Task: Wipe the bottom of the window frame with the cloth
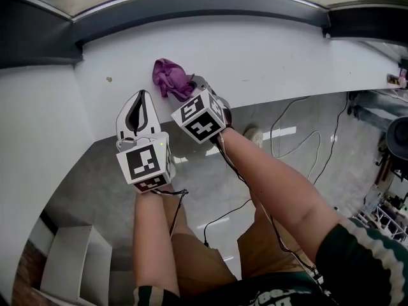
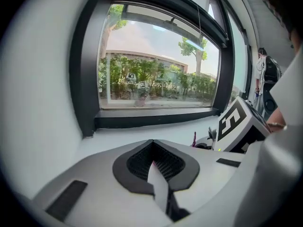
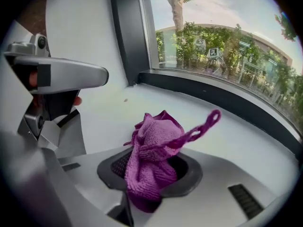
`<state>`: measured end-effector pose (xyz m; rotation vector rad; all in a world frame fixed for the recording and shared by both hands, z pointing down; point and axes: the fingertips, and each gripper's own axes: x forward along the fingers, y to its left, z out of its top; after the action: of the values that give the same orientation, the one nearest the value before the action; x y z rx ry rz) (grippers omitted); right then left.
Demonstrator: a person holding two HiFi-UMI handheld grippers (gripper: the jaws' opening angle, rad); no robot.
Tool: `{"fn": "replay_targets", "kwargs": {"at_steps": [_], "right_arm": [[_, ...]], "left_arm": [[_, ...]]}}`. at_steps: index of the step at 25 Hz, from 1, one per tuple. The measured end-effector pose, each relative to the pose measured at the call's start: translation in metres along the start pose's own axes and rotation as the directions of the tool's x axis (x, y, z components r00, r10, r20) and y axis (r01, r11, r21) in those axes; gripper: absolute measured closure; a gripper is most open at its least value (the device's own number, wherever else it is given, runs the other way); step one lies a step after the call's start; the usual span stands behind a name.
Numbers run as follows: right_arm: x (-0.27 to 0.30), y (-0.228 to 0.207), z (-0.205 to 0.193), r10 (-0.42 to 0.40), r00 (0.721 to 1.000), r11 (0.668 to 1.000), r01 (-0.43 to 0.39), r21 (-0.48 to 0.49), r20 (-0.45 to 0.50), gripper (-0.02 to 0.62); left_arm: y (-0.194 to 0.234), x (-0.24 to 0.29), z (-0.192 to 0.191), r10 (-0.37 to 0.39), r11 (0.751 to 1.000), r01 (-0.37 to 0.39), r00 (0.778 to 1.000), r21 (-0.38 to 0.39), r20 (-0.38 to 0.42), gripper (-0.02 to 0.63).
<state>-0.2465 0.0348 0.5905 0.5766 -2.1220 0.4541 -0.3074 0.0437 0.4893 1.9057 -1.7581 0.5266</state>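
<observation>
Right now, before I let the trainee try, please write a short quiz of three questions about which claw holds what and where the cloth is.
1. True or false: the left claw holds the cloth.
2. The cloth is: A) white, B) purple, C) green.
3. Does the cloth touch the dark window frame? Answer in a few words.

Key:
1. False. The left claw is shut and empty; the right claw is shut on the cloth.
2. B.
3. No. It is held over the white sill, apart from the frame.
</observation>
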Motion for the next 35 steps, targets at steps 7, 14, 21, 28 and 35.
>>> {"fn": "replay_targets", "kwargs": {"at_steps": [7, 14, 21, 28, 35], "right_arm": [[0.04, 0.069, 0.049, 0.07, 0.998, 0.994, -0.069, -0.08, 0.007, 0.456], [0.067, 0.125, 0.078, 0.129, 0.991, 0.981, -0.125, -0.145, 0.018, 0.456], [0.007, 0.101, 0.111, 0.118, 0.98, 0.992, -0.108, -0.071, 0.157, 0.456], [-0.188, 0.063, 0.17, 0.111, 0.928, 0.989, -0.137, 0.049, 0.355, 0.456], [-0.423, 0.026, 0.226, 0.062, 0.816, 0.988, -0.132, 0.081, 0.575, 0.456]], "left_arm": [[0.064, -0.038, -0.01, 0.068, 0.997, -0.067, 0.998, -0.029, 0.011, 0.601], [0.104, -0.066, -0.022, 0.114, 0.992, -0.113, 0.993, -0.058, 0.011, 0.601], [0.094, -0.089, 0.011, 0.1, 0.995, -0.099, 0.994, -0.017, 0.032, 0.601], [0.008, -0.154, 0.14, 0.02, 1.0, -0.023, 0.992, 0.021, 0.125, 0.601], [-0.101, -0.245, 0.325, -0.128, 0.987, 0.089, 0.943, 0.137, 0.306, 0.601]]}}
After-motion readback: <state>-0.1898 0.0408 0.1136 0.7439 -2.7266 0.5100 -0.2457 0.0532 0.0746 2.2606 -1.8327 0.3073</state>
